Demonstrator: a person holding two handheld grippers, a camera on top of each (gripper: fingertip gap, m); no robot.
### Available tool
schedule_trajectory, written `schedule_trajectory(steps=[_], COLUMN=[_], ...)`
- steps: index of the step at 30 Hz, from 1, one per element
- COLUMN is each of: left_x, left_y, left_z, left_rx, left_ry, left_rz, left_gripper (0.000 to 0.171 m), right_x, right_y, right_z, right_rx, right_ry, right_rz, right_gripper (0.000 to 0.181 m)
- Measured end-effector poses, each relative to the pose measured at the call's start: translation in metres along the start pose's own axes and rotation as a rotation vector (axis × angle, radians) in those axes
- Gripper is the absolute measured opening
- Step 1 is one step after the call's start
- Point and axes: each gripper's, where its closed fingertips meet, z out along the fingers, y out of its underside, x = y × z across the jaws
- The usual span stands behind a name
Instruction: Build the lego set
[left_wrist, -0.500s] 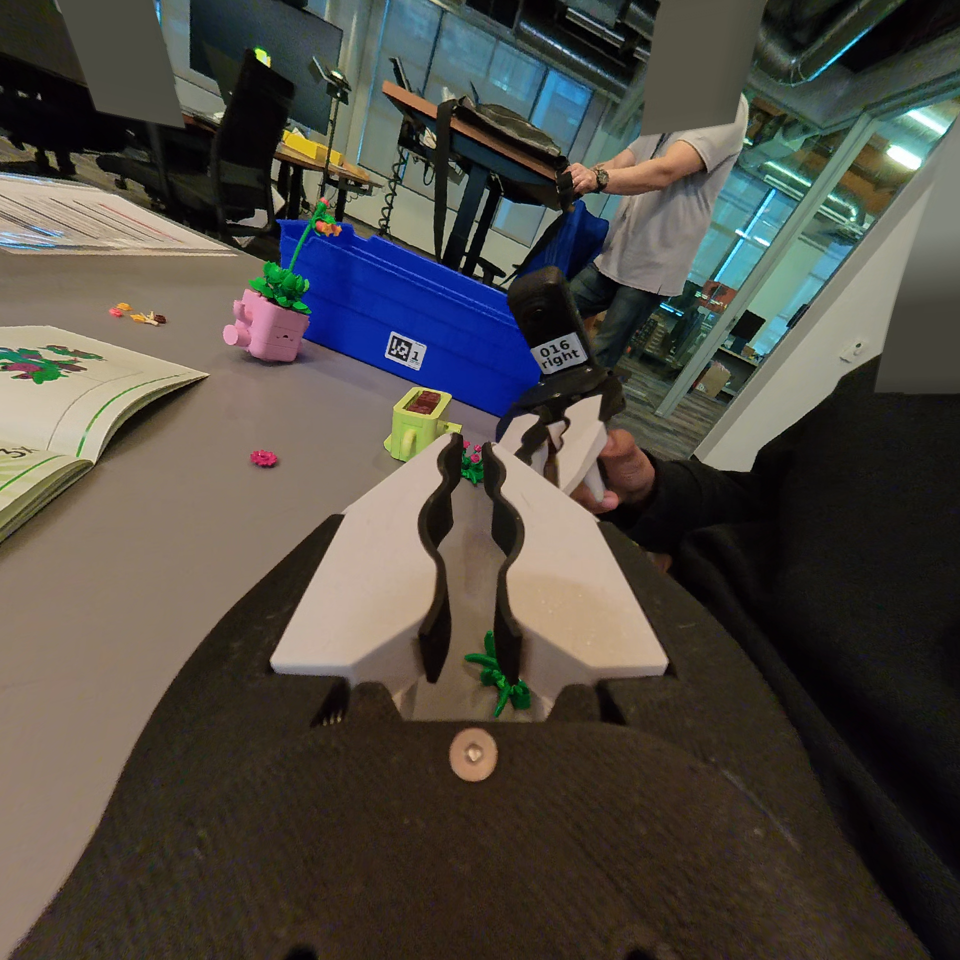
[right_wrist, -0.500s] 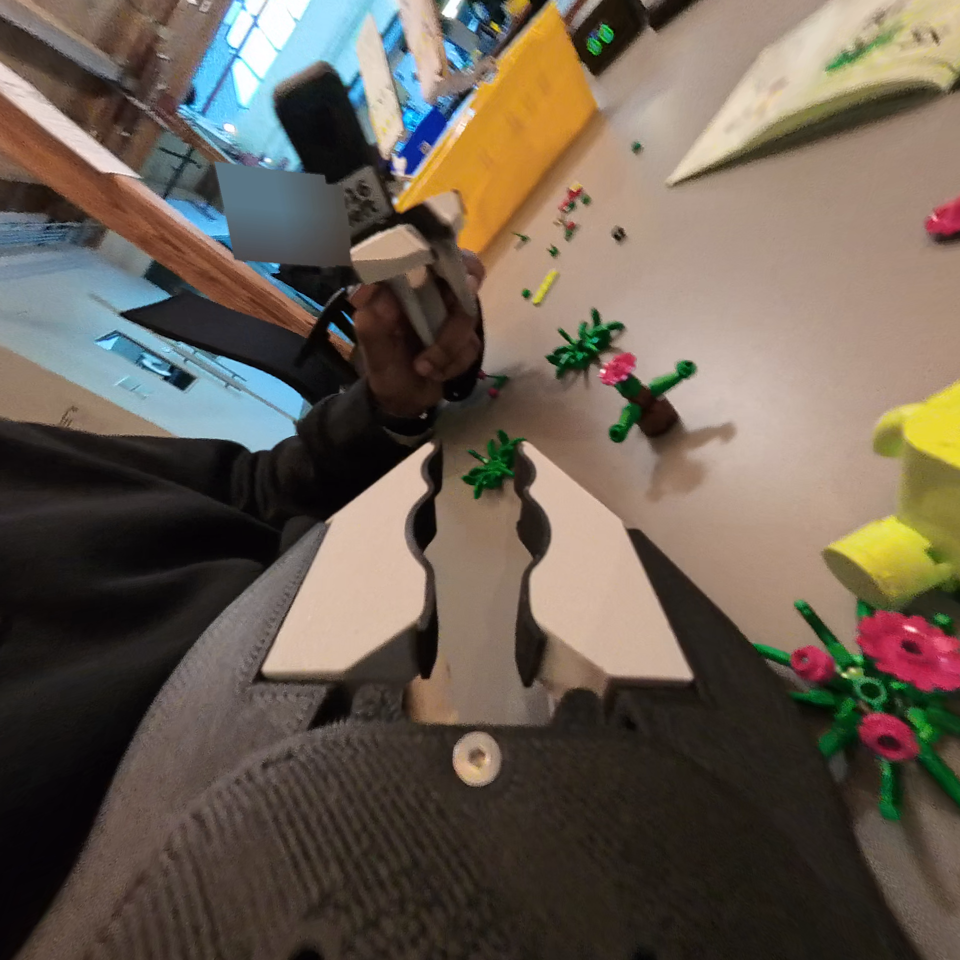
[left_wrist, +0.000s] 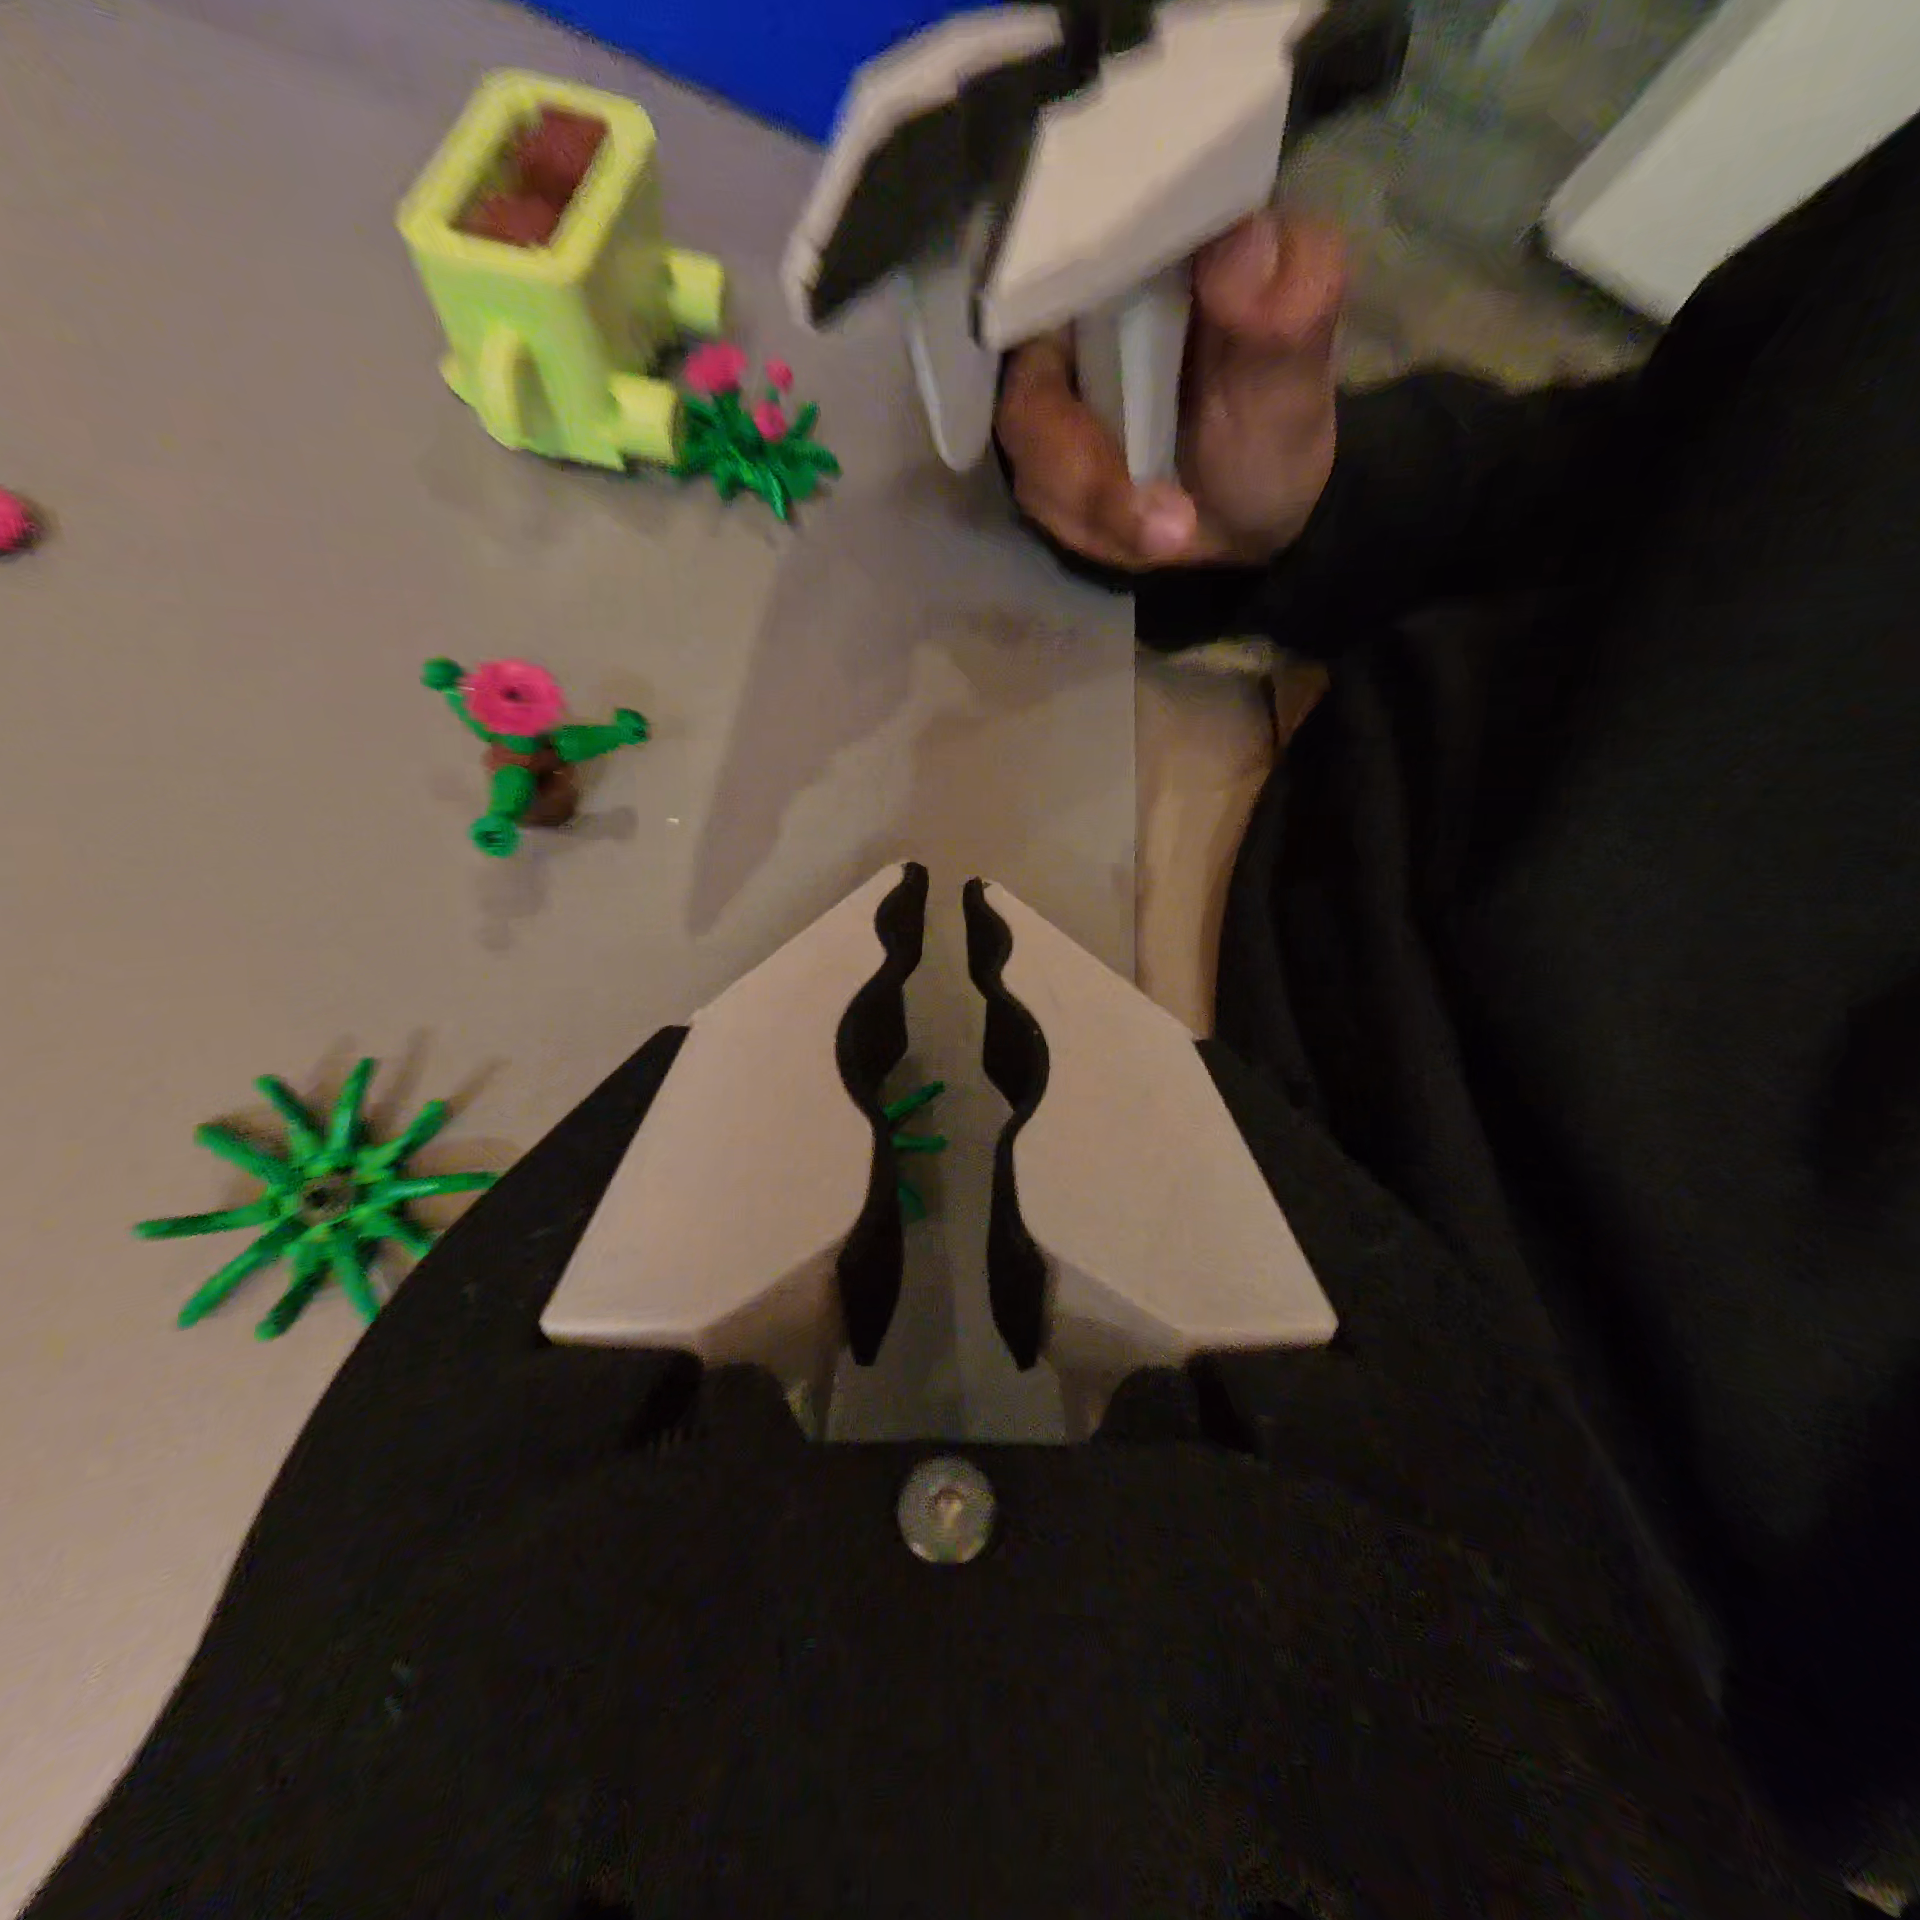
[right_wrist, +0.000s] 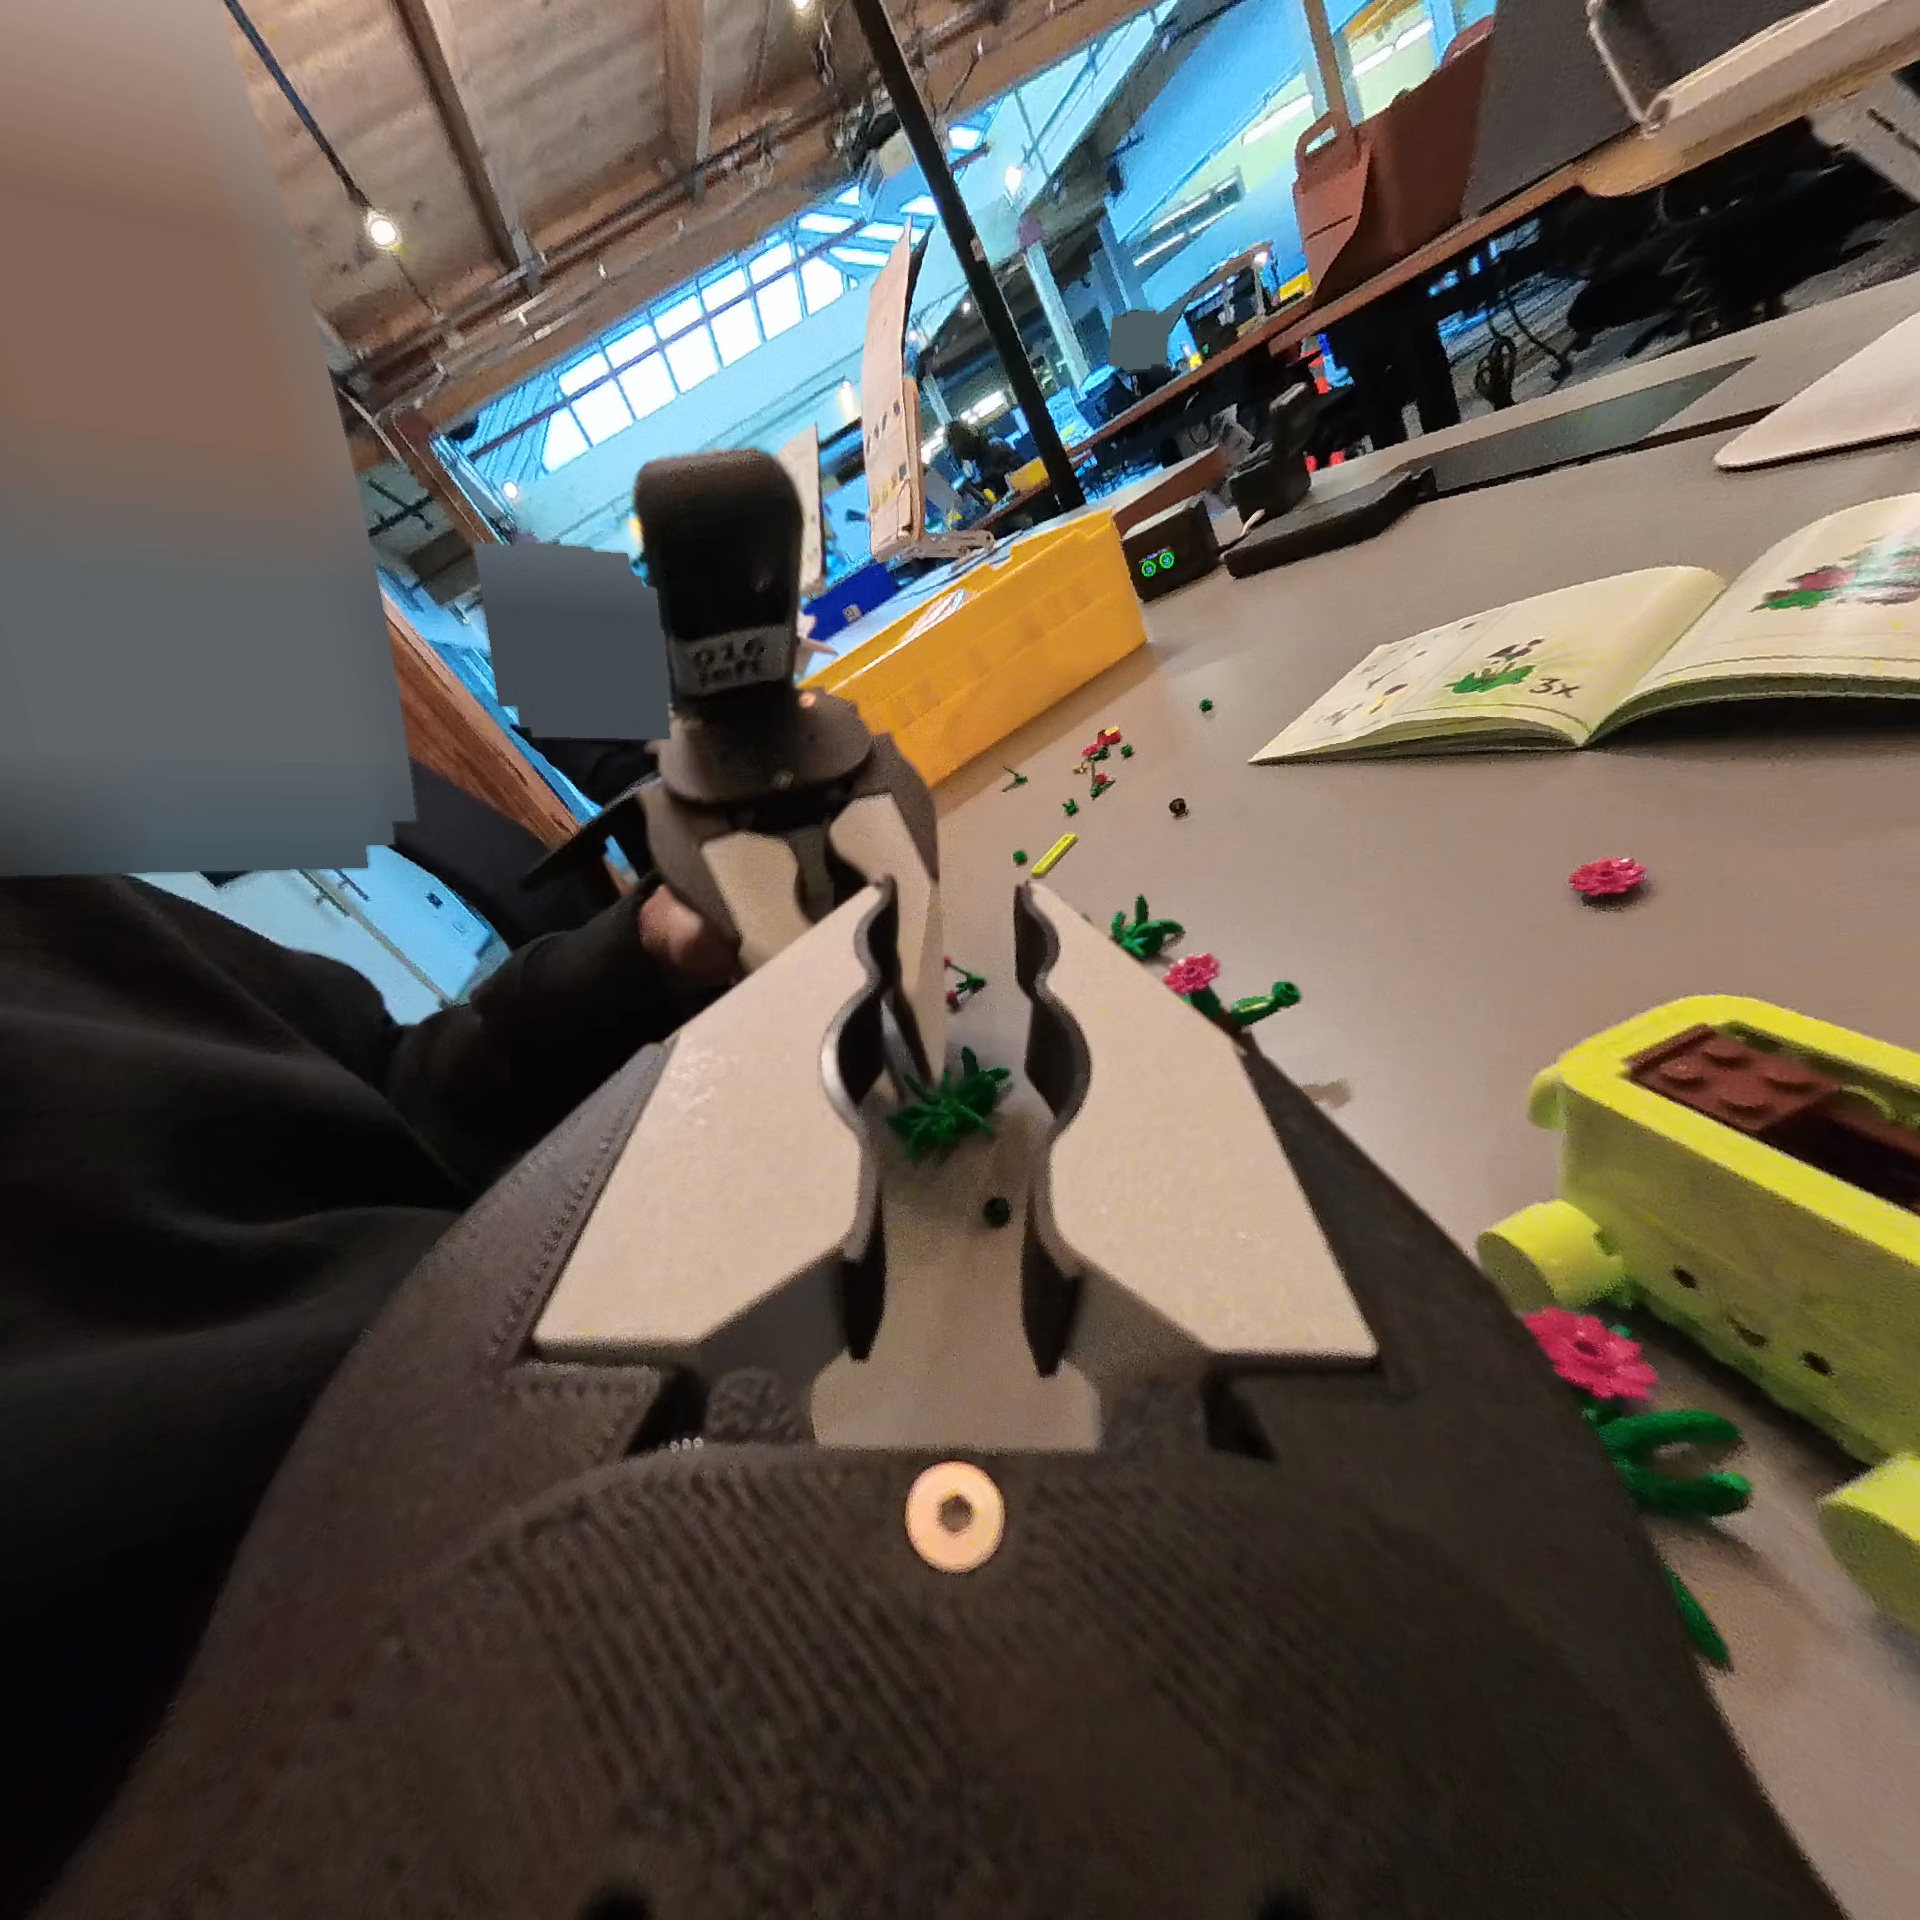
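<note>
Grey tabletop (left_wrist: 260, 935) fills most of what I can see from where I stand, scattered with small plastic pieces. Left gripper (left_wrist: 943, 883) points down at the table near its edge, its jaws narrowed with a slim gap at the tips; a small green leaf piece (left_wrist: 912, 1138) shows between the fingers, though I cannot tell whether they pinch it or it simply lies under them. In the right wrist view a leafy green piece (right_wrist: 948, 1117) sits at the tip of that gripper. Right gripper (right_wrist: 954, 902) hangs with its jaws apart and nothing between the pads. A lime-green pot (left_wrist: 551, 281) with brown bricks inside stands on the table, with a cluster of pink flowers (left_wrist: 748, 416) on green stems touching its base. Nearer lies a brown stem piece with 1 pink flower (left_wrist: 514, 727) and green buds, and well apart from it a spiky green leaf rosette (left_wrist: 312, 1195). Farther off, an open instruction booklet (right_wrist: 1621, 665) lies flat and a yellow bin (right_wrist: 997, 644) stands beyond loose bits.
</note>
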Motion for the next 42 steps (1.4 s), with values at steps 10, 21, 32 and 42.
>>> schedule_trajectory(steps=[10,21,32,42], left_x=[-0.006,-0.015,-0.005,0.02], left_y=[0.007,0.026,-0.027,-0.078], left_z=[0.024,0.029,0.007,-0.048], left_rx=[-0.211,-0.255,0.139,0.631], left_ry=[-0.222,-0.209,-0.092,0.517], left_rz=[0.063,0.018,-0.048,-0.459], left_gripper=[0.015,0.009,0.005,0.004], right_x=[0.002,0.002,-0.012,-0.046], right_y=[-0.009,-0.008,-0.015,-0.002], right_z=[-0.008,-0.006,-0.008,-0.001], right_rx=[0.068,0.068,0.118,0.204], right_ry=[-0.043,-0.056,-0.06,0.277], right_rz=[0.078,0.109,-0.039,-1.1], right_gripper=[0.025,0.028,0.034,0.016])
